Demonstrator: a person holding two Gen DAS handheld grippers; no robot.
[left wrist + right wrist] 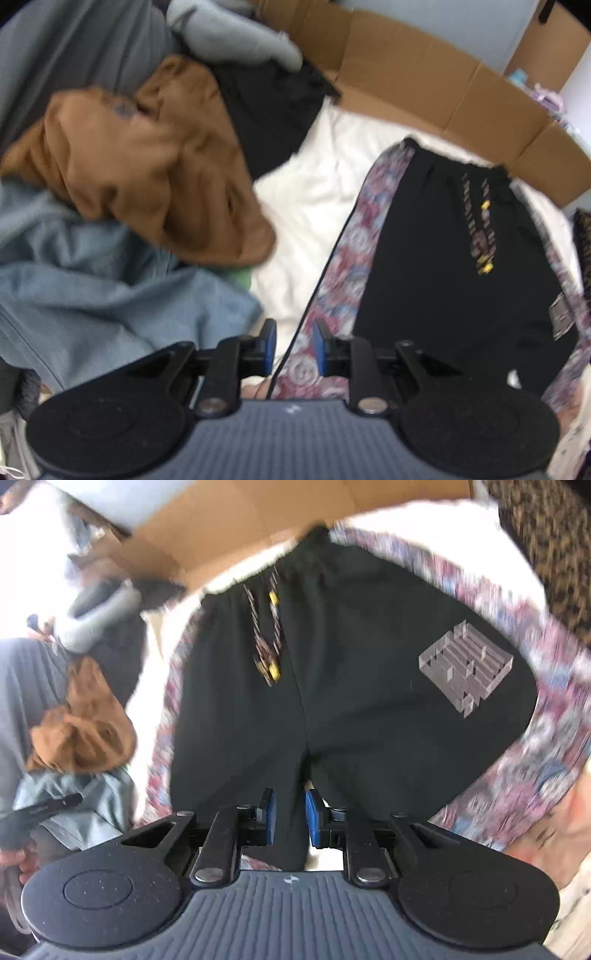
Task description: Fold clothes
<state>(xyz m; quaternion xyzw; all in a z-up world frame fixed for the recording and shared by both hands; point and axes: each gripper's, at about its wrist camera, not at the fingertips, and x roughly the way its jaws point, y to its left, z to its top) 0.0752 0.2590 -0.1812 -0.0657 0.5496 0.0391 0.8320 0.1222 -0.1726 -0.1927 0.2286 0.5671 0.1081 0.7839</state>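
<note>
Across the centre and right of the left wrist frame, black shorts [450, 266] with patterned side stripes lie spread flat on a white bed sheet [317, 184], waistband toward the top, leg hems toward the bottom, so their long axis runs top to bottom. In the right wrist view the right hand-held gripper [290, 819] has its jaws narrowly apart around black fabric at the crotch, seemingly not yet pinched. The left hand-held gripper [294, 345] sits narrowly parted over the striped left edge. A clean fold likely needs both grips taken evenly, keeping the drawstring [271, 635] tucked inside. A brown garment [147, 166] and a blue garment [110, 295] are heaped at left.
</note>
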